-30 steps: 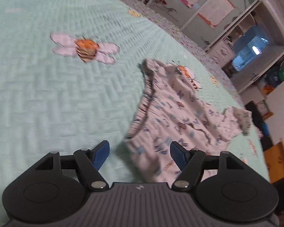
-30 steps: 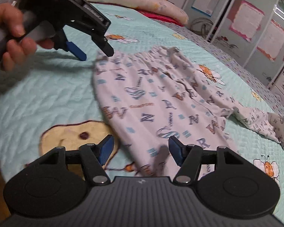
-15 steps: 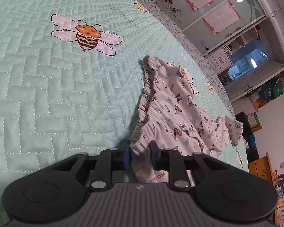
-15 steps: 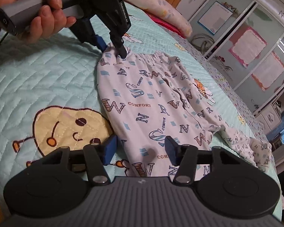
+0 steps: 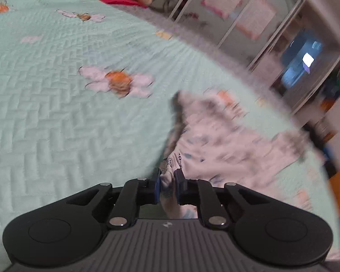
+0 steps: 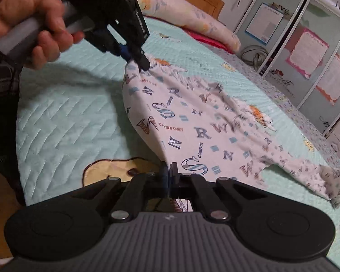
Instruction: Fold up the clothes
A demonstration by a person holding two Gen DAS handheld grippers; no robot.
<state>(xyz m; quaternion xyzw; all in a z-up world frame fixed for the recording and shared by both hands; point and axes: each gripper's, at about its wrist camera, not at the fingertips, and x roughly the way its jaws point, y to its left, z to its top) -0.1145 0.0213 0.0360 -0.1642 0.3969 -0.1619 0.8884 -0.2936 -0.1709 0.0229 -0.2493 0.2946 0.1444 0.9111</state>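
Left claw (image 5: 167, 183) on pyjama trousers (image 5: 226, 145)

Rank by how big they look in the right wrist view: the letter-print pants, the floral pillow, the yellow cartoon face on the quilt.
1. White letter-print pants, clearly largest.
2. Pale floral pillow, though it lies farther away.
3. Yellow cartoon face, partly hidden behind the gripper body.

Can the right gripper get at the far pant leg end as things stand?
Probably not yet. The right gripper is shut on the pants at their near edge, so it is occupied; the leg end lies unobstructed on the quilt.
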